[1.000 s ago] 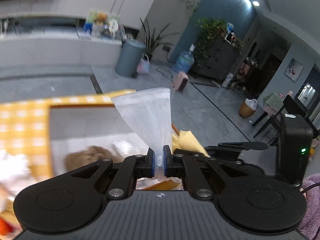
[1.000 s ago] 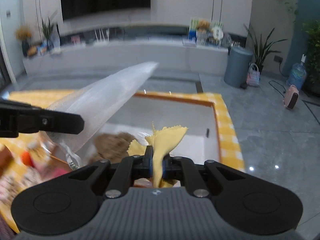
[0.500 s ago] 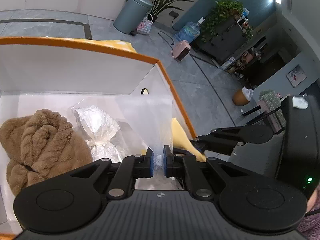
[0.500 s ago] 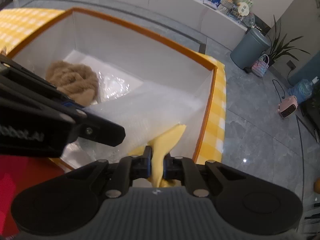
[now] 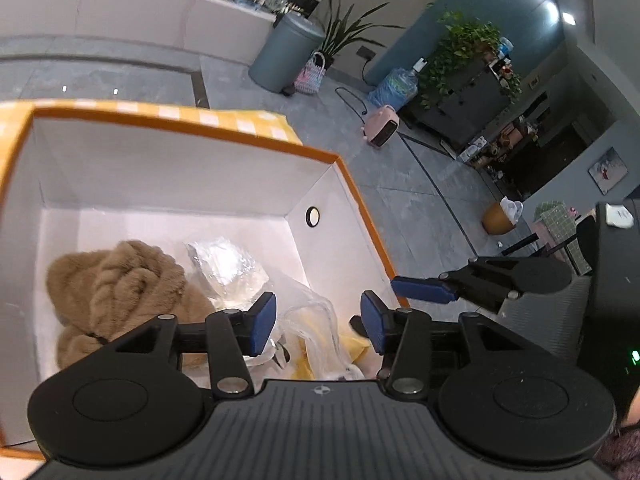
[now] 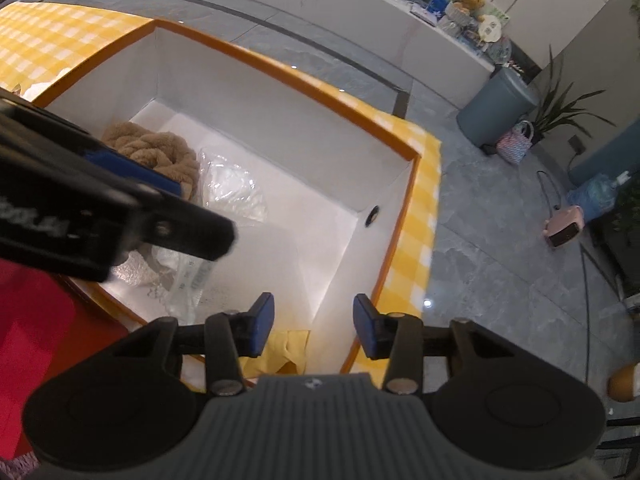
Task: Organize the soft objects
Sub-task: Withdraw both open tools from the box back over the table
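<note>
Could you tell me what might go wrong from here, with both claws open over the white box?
1. The left claw hangs open close above the clear plastic bag; its fingers could snag the film when it lifts away.
2. The yellow cloth lies at the near wall of the white box, under the right claw, and could catch on it likewise.
3. The two claws sit close together and could knock each other.

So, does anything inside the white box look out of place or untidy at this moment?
Nothing stands out. The brown plush, the plastic bags and the yellow cloth all lie loosely inside the white box; nothing hangs over its orange rim. Both the left gripper and the right gripper are open and empty.
</note>
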A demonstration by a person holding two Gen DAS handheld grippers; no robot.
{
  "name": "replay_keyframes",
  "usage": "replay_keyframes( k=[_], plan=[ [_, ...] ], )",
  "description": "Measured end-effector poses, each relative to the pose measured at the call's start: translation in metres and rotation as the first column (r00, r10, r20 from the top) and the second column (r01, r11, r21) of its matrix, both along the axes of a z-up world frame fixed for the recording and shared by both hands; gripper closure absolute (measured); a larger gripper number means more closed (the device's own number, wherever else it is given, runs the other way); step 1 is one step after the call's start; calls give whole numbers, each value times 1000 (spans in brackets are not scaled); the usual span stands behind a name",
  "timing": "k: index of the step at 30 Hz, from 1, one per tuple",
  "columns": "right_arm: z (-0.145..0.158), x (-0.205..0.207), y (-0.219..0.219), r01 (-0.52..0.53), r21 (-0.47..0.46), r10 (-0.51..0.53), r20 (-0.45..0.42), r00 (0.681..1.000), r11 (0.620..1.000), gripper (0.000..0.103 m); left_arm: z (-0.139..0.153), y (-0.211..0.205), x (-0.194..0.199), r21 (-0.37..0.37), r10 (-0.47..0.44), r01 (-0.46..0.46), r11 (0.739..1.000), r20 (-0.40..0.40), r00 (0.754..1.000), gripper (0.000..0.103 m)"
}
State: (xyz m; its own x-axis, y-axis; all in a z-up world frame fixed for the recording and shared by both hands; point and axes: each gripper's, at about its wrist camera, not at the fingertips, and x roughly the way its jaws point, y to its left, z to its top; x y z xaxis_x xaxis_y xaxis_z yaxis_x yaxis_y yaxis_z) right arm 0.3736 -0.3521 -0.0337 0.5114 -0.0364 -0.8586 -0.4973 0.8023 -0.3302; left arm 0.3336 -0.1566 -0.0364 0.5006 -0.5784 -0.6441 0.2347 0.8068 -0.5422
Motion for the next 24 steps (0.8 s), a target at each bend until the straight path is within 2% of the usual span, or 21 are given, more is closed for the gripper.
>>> replay_keyframes(
  k=[5, 9, 18, 21, 24],
  plan=[
    [20, -13, 5, 23, -7, -23, 41, 999, 1000, 60, 28, 6, -20, 84, -2, -5, 996, 85, 996, 50],
    [34, -28, 12, 6, -19, -5, 62, 998, 1000, 60, 45, 6, -39, 150, -28, 10, 989, 123, 992, 50],
    [67, -84, 37, -81, 8, 79, 115, 990, 997, 56, 76, 41, -95, 177, -18, -18, 984, 198, 980, 50],
    [73, -113, 48, -135, 39, 128, 132, 983, 990, 49, 81, 56, -123, 203, -2, -50, 978, 246, 969, 50],
    [74, -143, 61, -181, 99, 165, 150, 975, 979, 48, 82, 71, -150, 231, -9, -60, 971, 285, 959, 50]
  ],
)
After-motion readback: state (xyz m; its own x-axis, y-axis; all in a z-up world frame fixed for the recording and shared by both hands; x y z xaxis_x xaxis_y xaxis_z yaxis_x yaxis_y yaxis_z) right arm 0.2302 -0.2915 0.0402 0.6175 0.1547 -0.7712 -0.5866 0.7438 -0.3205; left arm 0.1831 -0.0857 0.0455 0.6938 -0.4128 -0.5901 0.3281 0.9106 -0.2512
